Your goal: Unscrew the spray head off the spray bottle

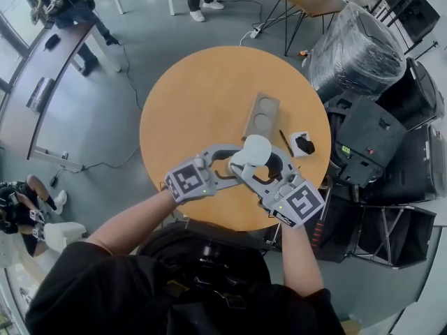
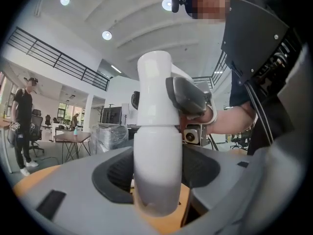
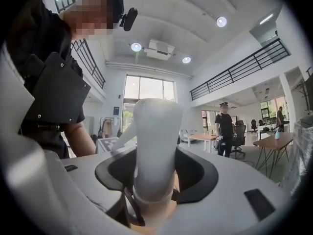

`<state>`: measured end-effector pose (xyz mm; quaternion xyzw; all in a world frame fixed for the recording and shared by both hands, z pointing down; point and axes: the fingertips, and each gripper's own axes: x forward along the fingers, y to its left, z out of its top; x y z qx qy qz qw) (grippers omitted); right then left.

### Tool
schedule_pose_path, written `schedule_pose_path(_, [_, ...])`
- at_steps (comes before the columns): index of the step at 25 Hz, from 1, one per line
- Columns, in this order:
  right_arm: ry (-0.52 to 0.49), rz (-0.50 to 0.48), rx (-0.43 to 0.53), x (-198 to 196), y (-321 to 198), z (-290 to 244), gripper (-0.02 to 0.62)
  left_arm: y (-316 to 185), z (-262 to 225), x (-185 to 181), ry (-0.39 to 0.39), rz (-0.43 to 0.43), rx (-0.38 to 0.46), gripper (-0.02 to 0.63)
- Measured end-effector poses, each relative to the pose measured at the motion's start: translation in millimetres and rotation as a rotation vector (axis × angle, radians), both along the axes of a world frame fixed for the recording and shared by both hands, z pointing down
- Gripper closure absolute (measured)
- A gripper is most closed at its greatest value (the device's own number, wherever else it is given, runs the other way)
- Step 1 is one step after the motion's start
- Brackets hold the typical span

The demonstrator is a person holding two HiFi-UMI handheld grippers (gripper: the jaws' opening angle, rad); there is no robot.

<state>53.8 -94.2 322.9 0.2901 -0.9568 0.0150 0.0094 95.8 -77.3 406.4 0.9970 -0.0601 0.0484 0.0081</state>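
A white spray bottle point(image 1: 255, 149) is held upright over the round wooden table point(image 1: 202, 96), between both grippers. My left gripper point(image 1: 234, 160) comes in from the left and is shut on the bottle's body point(image 2: 156, 170), low between its grey jaws. My right gripper point(image 1: 260, 167) comes in from the right, and its jaws clamp the white spray head point(image 3: 154, 141). In the left gripper view, the spray head point(image 2: 154, 87) sits above the body, with a grey pad of the right gripper point(image 2: 188, 94) pressed against its side. The bottle's base is hidden.
A cardboard cup carrier point(image 1: 260, 115), a thin dark stick point(image 1: 286, 143) and a small white holder with a black item point(image 1: 302, 144) lie on the table beyond the bottle. Black cases point(image 1: 370, 138) and a wrapped bundle point(image 1: 353, 47) crowd the right side. People stand at the far left.
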Motion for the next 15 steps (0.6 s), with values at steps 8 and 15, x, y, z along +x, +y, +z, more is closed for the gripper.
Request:
schedule_pose_path(8, [-0.014,-0.002,-0.006,-6,-2,-4,0.348,0,14,-8,-0.012,-0.013,-0.029,0.298])
schedule_pose_path(15, [-0.015,0.001,0.008,-10,0,-13,0.348,3,33,-16,-0.034,-0.022,-0.039,0.298])
